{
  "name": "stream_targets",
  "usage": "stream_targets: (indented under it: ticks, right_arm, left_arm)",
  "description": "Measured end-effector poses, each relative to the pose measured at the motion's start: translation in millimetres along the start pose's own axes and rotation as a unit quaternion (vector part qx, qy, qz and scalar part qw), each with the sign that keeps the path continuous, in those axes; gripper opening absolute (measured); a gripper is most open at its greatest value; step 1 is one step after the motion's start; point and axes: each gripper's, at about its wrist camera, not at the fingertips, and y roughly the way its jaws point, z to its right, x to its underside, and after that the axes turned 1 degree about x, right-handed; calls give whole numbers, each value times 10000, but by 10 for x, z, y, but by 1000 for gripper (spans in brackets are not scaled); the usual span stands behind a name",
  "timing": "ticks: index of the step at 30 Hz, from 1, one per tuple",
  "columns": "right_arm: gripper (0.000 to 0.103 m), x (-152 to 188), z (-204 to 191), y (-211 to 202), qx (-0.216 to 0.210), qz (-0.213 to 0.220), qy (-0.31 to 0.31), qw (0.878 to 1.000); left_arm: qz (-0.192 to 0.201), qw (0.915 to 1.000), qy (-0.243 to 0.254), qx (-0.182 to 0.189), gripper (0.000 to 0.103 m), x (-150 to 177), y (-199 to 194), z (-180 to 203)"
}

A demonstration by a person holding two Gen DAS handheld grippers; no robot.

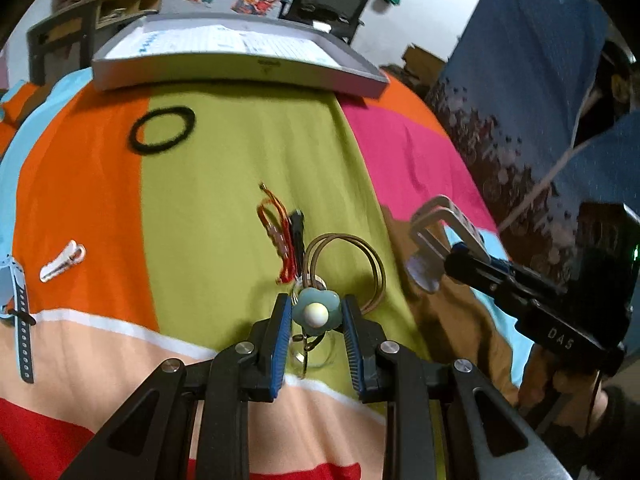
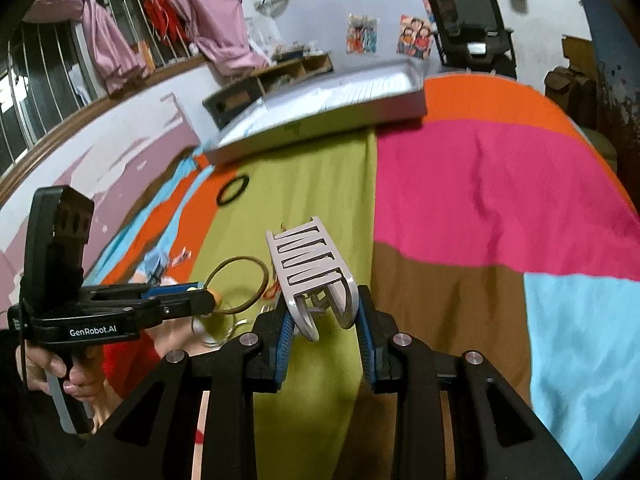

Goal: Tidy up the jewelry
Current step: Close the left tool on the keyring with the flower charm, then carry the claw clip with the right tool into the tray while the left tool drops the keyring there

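Left wrist view: left gripper (image 1: 316, 316) closed on a flower tie (image 1: 316, 314), teal petals with a white bead, its brown loops (image 1: 344, 268) trailing over the quilt (image 1: 224, 184); whether lifted or resting, cannot tell. Still loose on the quilt: black hair band (image 1: 162, 128), white clip (image 1: 62, 262), red bracelet (image 1: 280, 240) just beyond the tie, blue strap (image 1: 20, 320) at the left edge. Grey tray (image 1: 240, 74) at the far side; nothing of the jewelry visible in it from here. Right gripper (image 1: 432, 256) enters from the right, clamped on a white claw clip (image 1: 448, 224). Writing: "DAS" (last character unclear) on its body. Right wrist view: right gripper (image 2: 324, 320) nipped on the claw clip (image 2: 312, 264), which stands up between the pads. Left gripper (image 2: 208, 300) at left, held by a hand (image 2: 52, 368), tie loops (image 2: 240, 284) hanging from it. Hair band (image 2: 233, 191) lies near the tray (image 2: 320, 120). Writing: "GenRobot.AI" on the left gripper. Judgement: early stage; two pieces in hand, none seen stowed, at least four left.
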Motion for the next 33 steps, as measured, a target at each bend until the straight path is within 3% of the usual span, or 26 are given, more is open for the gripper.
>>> stream_targets:
  ticks: [5, 9, 14, 18, 22, 26, 33]
  right_arm:
    - [26, -341, -34, -3, 27, 606, -72, 9981]
    - [26, -596, -30, 92, -15, 891, -57, 9960]
    - [26, -816, 1, 274, -101, 1000, 44, 9949]
    - [26, -837, -83, 436, -135, 904, -61, 9958]
    - [26, -938, -144, 520, -164, 1015, -139, 9946]
    - [26, -1139, -197, 595, -142, 1264, -205, 9917]
    - [26, -1544, -187, 723, 173, 1718, -330, 9844]
  left_arm:
    - [391, 9988, -255, -145, 24, -264, -85, -80]
    - [733, 9952, -649, 76, 24, -504, -184, -256]
    - [613, 9900, -1138, 567, 24, -638, -84, -548]
    - [532, 9881, -1320, 589, 24, -604, 29, -742]
    - [721, 9879, -1305, 438, 24, -636, 36, -816]
    - [1226, 9882, -914, 105, 24, -848, -64, -732]
    - [2016, 9749, -875, -351, 24, -1479, -65, -672]
